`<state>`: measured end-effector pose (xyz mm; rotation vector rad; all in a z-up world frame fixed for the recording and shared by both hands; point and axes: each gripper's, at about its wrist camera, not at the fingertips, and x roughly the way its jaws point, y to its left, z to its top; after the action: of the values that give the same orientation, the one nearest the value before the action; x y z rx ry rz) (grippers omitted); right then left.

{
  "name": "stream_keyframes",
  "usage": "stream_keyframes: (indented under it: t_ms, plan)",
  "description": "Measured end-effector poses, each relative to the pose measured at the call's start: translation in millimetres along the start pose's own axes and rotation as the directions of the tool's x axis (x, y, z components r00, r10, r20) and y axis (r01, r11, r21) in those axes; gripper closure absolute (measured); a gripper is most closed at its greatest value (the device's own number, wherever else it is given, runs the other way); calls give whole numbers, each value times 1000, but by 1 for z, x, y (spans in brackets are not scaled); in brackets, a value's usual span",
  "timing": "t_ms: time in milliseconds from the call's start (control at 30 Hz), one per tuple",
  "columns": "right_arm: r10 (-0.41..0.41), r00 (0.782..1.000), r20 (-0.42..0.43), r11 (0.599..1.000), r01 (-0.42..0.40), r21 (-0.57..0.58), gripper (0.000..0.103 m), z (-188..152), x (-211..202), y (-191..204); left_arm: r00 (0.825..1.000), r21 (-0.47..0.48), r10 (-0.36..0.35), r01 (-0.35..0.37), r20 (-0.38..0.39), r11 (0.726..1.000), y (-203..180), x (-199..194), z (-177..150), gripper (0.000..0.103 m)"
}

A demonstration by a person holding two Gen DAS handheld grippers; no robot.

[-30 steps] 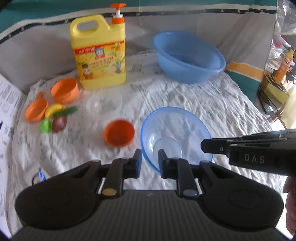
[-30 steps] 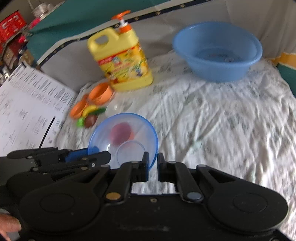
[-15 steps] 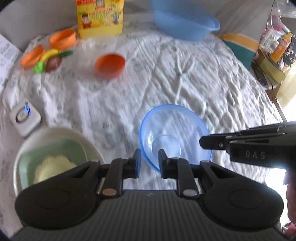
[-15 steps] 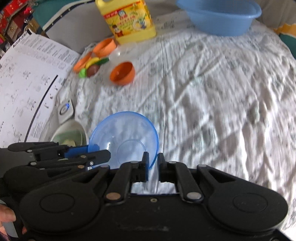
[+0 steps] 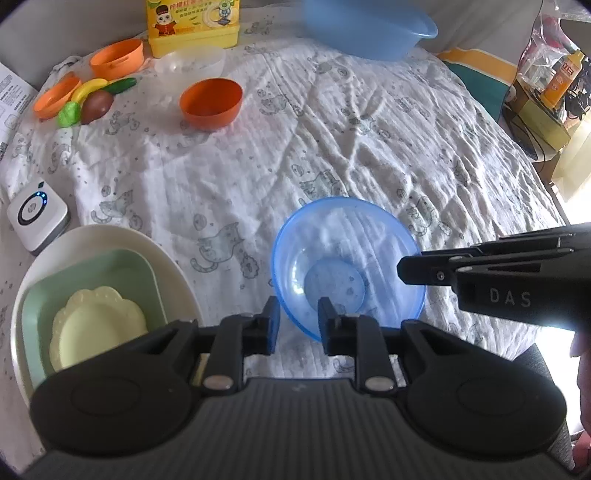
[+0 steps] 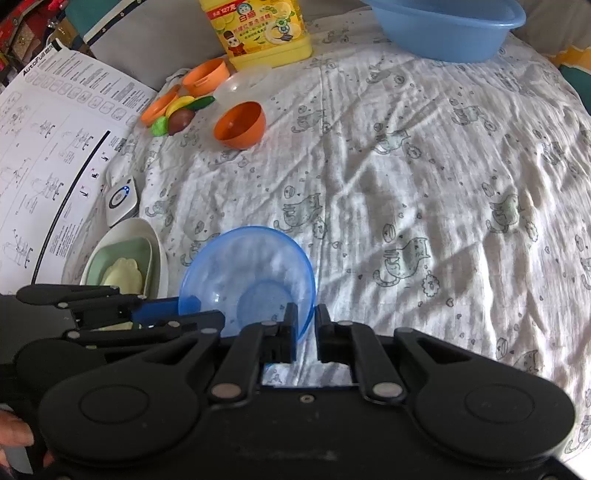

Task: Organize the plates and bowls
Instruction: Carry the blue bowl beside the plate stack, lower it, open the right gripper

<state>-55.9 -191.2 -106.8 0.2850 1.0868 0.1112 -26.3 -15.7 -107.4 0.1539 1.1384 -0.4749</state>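
A clear blue bowl [image 5: 347, 258] [image 6: 247, 269] sits low over the white cloth, held at its rim from two sides. My left gripper [image 5: 295, 317] has the near rim between its fingers; its jaws are opening slightly, one pad still against the rim. My right gripper [image 6: 304, 321] is shut on the bowl's right rim, and its tip [image 5: 402, 266] reaches in from the right in the left wrist view. Left of the bowl a white plate [image 5: 110, 236] holds a green square dish [image 5: 92, 266] and a cream scalloped plate [image 5: 96, 325]. An orange bowl [image 5: 210, 99] and a clear bowl [image 5: 190, 61] lie farther back.
At the back stand a yellow detergent jug [image 6: 258, 29] and a blue basin [image 6: 443, 29]. Orange cups and toy fruit [image 5: 92, 99] lie at the back left. A white device [image 5: 37, 214] sits beside the plate stack, with printed sheets [image 6: 44, 147] at the left edge.
Both grippers came down and toward the near side with the blue bowl between them. The plate stack and white device came into view at the left. Little moved in the last half second.
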Motion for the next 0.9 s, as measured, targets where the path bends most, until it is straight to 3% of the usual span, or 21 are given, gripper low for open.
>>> stream_keyframes:
  t_ms: [200, 233, 267, 333, 433, 600, 900]
  plan:
    - [3, 1000, -10, 1000, -3, -10, 91, 3, 2, 0, 1000, -6, 0, 0, -3, 1000, 1, 3, -1, 78]
    - [4, 1000, -12, 1000, -4, -6, 84, 3, 2, -1, 1000, -4, 6, -6, 0, 1000, 0, 2, -1, 70]
    - [5, 1000, -14, 1000, -5, -2, 76, 4, 2, -2, 1000, -1, 16, -16, 4, 1000, 0, 2, -1, 54]
    - [-4, 1000, 2, 1000, 4, -5, 42, 5, -1, -4, 999, 3, 40, -41, 23, 999, 1, -1, 0, 35]
    - [-25, 999, 33, 999, 25, -26, 24, 7, -7, -2, 997, 12, 56, -57, 49, 998, 2, -6, 0, 27]
    - [-34, 998, 53, 999, 35, -29, 9, 12, -12, -3, 994, 7, 66, -67, 85, 998, 5, -17, 1, 13]
    - [-41, 997, 62, 999, 42, -20, 2, 14, -13, -2, 990, -4, 62, -62, 125, 998, 10, -28, 3, 2]
